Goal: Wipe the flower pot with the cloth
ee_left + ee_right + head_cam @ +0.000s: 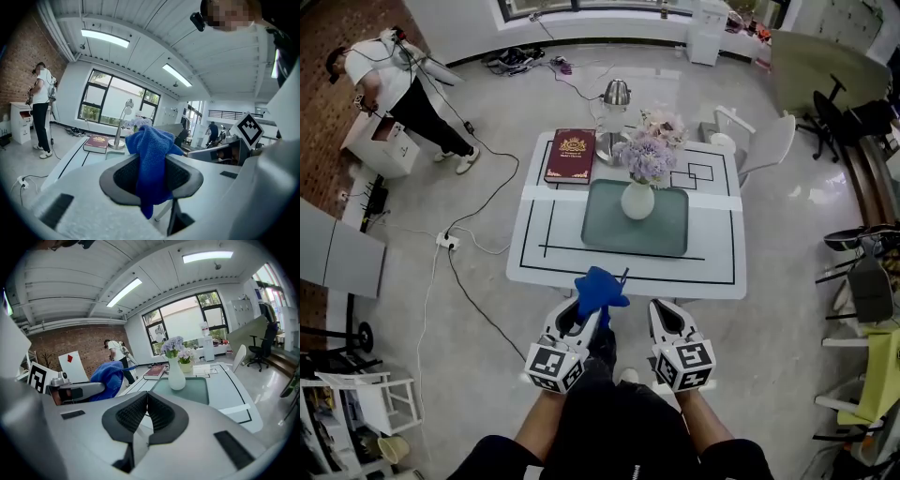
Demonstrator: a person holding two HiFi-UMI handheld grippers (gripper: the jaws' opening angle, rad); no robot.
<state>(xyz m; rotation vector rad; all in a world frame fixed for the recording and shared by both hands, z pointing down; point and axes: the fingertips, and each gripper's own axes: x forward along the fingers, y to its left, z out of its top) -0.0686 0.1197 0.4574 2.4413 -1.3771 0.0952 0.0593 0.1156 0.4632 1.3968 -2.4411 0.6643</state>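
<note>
Tabletop (718, 246) holds bulbous white flower pot (637, 201); left fingers (124, 176) pinch blue cloth (151, 154).

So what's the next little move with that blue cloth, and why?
Probably reach the left gripper forward over the table toward the white vase. The blue cloth is already pinched in its fingers, but both grippers hang short of the table's near edge, and the vase stands untouched on the green tray. The right gripper is shut and empty.

Left claw (152, 174) pinches cloth (151, 143) — right claw (146, 404) closed.
</note>
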